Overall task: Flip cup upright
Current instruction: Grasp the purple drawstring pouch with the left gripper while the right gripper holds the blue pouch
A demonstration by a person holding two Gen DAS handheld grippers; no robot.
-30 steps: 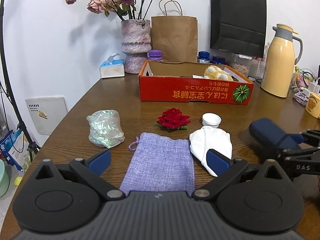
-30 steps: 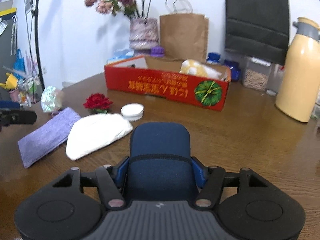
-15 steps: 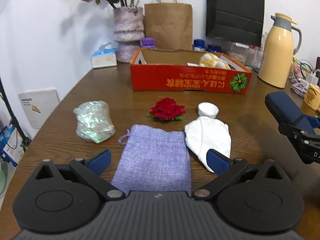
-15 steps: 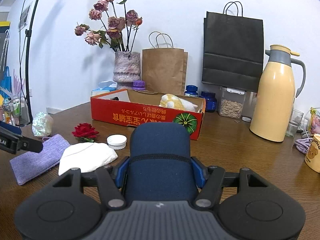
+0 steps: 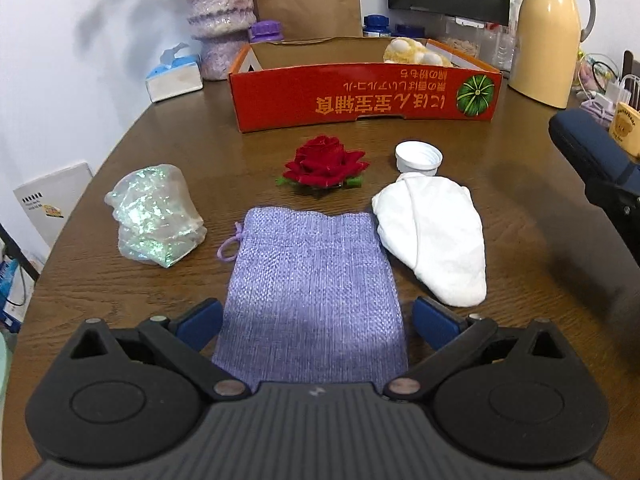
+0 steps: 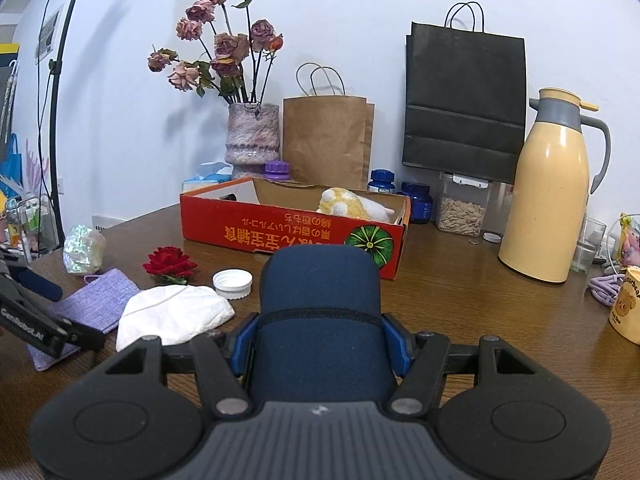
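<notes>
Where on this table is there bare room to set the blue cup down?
The right gripper holds the blue cup. Bare wood lies between the red box, the yellow jug and the bear mug. The left side is crowded: purple pouch, white cloth, rose, white cap.

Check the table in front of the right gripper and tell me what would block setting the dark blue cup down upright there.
The right gripper is shut on the dark blue cup. The bare table ahead and to its right shows nothing in the way. The white cloth and white cap lie to the left, and the red box sits farther back.
</notes>
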